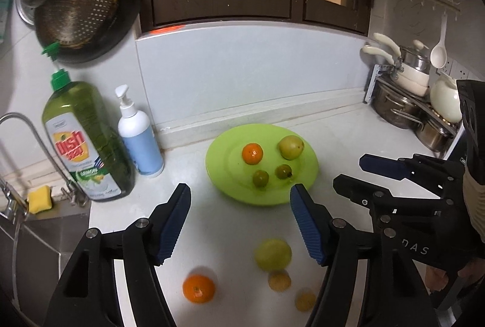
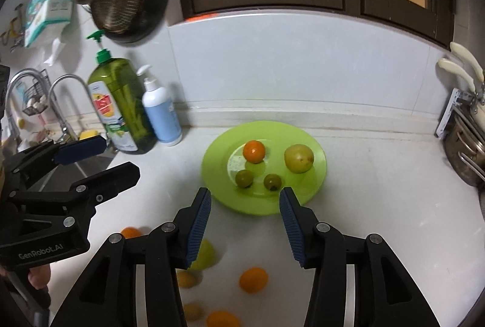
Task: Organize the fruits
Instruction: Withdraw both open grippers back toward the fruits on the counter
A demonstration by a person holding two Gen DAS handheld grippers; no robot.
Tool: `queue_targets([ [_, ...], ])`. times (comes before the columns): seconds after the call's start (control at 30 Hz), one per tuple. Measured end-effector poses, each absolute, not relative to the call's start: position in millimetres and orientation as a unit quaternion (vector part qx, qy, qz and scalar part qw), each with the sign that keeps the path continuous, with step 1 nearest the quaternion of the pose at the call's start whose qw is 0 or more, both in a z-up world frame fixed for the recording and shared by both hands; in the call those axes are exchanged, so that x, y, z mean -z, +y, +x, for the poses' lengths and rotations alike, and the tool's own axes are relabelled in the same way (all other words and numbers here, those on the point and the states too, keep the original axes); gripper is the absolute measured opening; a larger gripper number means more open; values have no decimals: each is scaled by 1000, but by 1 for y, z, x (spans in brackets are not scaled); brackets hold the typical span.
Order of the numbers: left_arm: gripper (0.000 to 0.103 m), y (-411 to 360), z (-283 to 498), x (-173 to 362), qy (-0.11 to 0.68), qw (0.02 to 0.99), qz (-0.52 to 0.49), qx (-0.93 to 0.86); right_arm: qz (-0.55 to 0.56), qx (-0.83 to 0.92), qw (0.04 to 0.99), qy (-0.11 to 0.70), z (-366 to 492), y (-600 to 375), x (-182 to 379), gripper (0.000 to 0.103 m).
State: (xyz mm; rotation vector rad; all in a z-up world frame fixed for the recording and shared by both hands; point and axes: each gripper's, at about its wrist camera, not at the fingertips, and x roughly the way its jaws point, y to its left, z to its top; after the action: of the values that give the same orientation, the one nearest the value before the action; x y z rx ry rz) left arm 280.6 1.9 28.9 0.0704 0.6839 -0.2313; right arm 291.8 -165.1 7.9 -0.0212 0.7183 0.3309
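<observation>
A lime green plate (image 1: 306, 175) (image 2: 315, 184) on the white counter holds an orange (image 1: 252, 153) (image 2: 254, 151), a yellow-green pear (image 1: 291, 147) (image 2: 299, 158) and two small green fruits (image 1: 260, 178) (image 2: 244, 178). Loose on the counter in front lie a green apple (image 1: 272, 255) (image 2: 206, 255), an orange (image 1: 198, 288) (image 2: 253, 279) and small yellow fruits (image 1: 279, 281) (image 2: 185, 279). My left gripper (image 1: 239, 224) is open and empty above the loose fruit. My right gripper (image 2: 245, 225) is open and empty just before the plate's near rim.
A green dish-soap bottle (image 1: 88, 142) and a white pump bottle (image 1: 140, 139) stand at the left by the sink tap (image 1: 18, 127). Pots on a rack (image 1: 406, 102) stand at the right. A strainer and pan (image 1: 81, 2) hang on the wall.
</observation>
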Motion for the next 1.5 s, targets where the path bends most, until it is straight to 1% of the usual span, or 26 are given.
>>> queue_targets([
  [0.3,68,-4,236,-18,343,930,40,122,-26,-168,923,344,247,-170,-11,48],
  [0.67,68,-19,202,12,375,912,62,153,-44,-175,910,374,209,-176,13,48],
  [0.93,68,-27,190,36,389,897,95,187,-56,-187,892,407,195,-176,37,48],
  [1.3,67,-37,193,73,422,867,104,244,-93,-200,866,448,198,-166,72,48],
  [1.4,63,-40,199,84,435,858,106,254,-98,-210,857,460,202,-163,81,48],
  [1.47,57,-42,202,90,441,852,112,257,-104,-216,851,467,206,-160,88,48],
  [1.5,56,-43,202,92,442,851,114,260,-106,-216,850,469,208,-160,90,48],
])
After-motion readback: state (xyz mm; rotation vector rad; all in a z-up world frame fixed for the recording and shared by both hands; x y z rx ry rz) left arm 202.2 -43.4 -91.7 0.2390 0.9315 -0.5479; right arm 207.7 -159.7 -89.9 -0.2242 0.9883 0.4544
